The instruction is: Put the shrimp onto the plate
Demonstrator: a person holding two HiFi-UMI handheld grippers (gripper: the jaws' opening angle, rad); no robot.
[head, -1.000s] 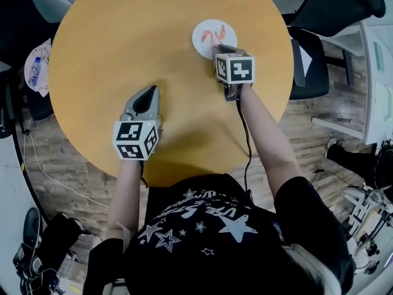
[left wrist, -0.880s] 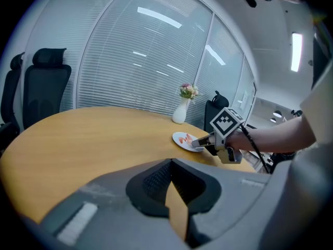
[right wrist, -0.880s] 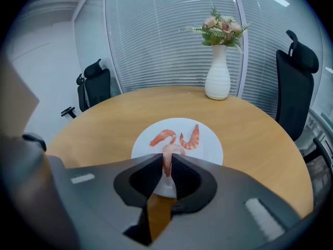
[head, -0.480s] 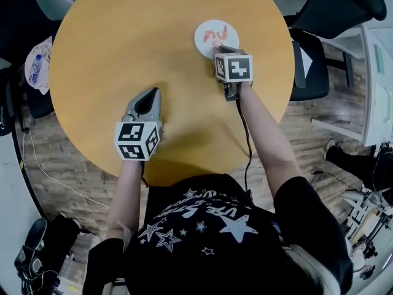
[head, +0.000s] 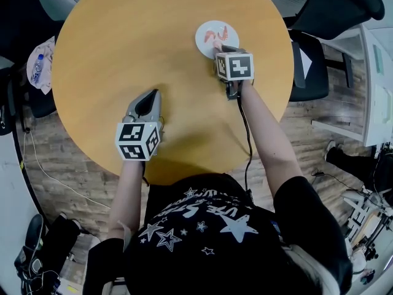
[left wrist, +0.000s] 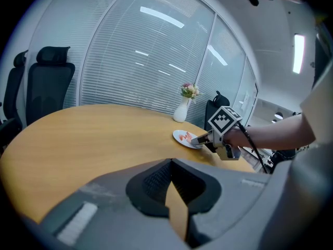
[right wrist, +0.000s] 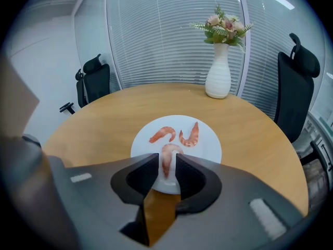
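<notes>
A small white plate [right wrist: 208, 145] lies on the round wooden table [head: 123, 35] at its far right. Two pink shrimp [right wrist: 163, 134] [right wrist: 190, 135] lie on it side by side. A third shrimp [right wrist: 167, 163] rests on the plate's near part, between the jaws of my right gripper [right wrist: 167, 158]. Those jaws are opening and stand a little apart from the shrimp on both sides. In the head view the right gripper [head: 221, 47] reaches over the plate's [head: 212, 32] near edge. My left gripper [head: 150, 94] hovers over the table's near left with its jaws together and nothing in them.
A white vase with flowers [right wrist: 218, 72] stands at the table's far edge behind the plate. Black office chairs [right wrist: 296, 87] stand around the table, one [head: 307, 66] close to the right side. The left gripper view shows the plate [left wrist: 183, 137] and the right gripper [left wrist: 216, 137] far off.
The right gripper stays at the plate's near edge with only a slight shift. The left gripper has not moved.
</notes>
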